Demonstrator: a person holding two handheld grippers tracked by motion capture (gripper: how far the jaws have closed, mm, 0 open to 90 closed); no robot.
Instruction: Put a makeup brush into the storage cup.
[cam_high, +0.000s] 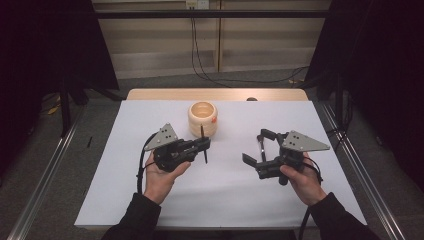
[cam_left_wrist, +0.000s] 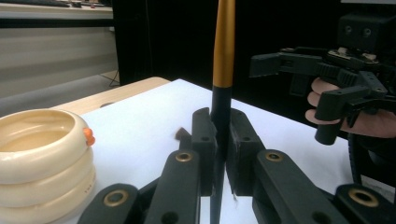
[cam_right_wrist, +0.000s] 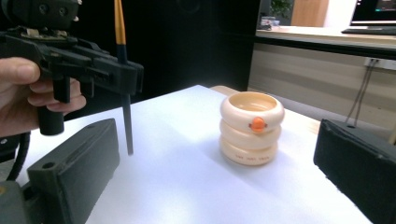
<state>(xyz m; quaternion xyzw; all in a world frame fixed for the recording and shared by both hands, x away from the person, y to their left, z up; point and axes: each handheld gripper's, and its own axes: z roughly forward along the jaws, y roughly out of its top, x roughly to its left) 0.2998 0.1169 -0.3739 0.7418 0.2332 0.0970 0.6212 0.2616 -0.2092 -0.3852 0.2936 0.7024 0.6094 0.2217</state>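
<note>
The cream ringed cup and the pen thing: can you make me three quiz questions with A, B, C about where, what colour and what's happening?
1. Where is the cream ringed plastic cup?
A) at the table's near edge
B) on the white table beyond the left gripper
C) in the right gripper

2. What colour is the upper part of the slim black-tipped pen?
A) golden orange
B) green
C) blue

3. What is the left gripper doing?
A) open, holding nothing
B) shut on the cup
C) shut on the pen

Answers: 1 B, the high view shows the cup past that gripper. 2 A, the left gripper view shows it. 3 C, its fingers pinch the pen.
</note>
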